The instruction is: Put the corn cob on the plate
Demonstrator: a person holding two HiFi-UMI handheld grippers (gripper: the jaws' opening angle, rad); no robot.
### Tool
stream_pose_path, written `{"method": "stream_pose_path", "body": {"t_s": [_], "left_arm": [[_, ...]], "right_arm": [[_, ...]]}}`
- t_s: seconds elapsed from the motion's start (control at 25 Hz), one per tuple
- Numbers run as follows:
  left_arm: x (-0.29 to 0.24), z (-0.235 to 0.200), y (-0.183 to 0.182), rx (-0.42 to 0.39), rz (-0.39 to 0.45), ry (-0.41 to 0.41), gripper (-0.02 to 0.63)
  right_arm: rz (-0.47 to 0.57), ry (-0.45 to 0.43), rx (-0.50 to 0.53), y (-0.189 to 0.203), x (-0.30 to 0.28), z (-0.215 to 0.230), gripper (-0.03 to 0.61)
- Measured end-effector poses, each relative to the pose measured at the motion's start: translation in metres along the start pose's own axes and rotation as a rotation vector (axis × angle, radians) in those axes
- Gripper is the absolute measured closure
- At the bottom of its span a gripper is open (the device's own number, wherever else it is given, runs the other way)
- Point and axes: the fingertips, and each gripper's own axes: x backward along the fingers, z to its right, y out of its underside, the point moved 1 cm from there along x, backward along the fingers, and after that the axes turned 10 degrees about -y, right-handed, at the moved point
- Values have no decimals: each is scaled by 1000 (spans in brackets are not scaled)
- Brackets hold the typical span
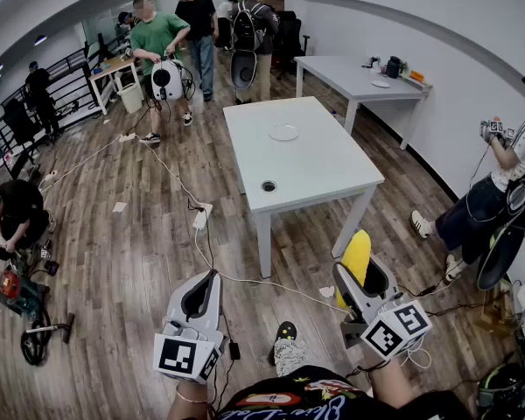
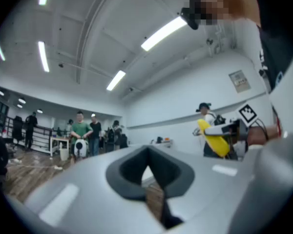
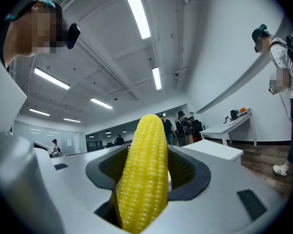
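Observation:
My right gripper (image 1: 354, 274) is shut on a yellow corn cob (image 1: 357, 254), which stands upright between its jaws, tip up. In the right gripper view the corn cob (image 3: 144, 174) fills the gap of the right gripper (image 3: 149, 152). A white plate (image 1: 283, 132) lies on the far half of the white table (image 1: 319, 178), well ahead of both grippers. My left gripper (image 1: 208, 280) is level, shut and holds nothing; the left gripper view shows its pads (image 2: 132, 179) meeting. From there the corn cob (image 2: 216, 139) appears off to the right.
The table has a round cable hole (image 1: 269, 185) near its front edge. Cables and a power strip (image 1: 201, 217) run across the wooden floor. A person (image 1: 494, 204) stands at the right wall, several people stand at the back. A second white table (image 1: 354, 79) holds small items.

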Motion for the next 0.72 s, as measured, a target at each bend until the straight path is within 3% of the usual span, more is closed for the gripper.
{"method": "stream_pose_path", "body": {"t_s": [0.36,0.72], "left_arm": [[-191,-42,-8,-68,27,-43,617],[-331,-85,38,-28,-29,10,617]], "right_arm": [[0,-45,-14,-20,-140,140,331],[-66,-50,2,0,-281,233,330]]}}
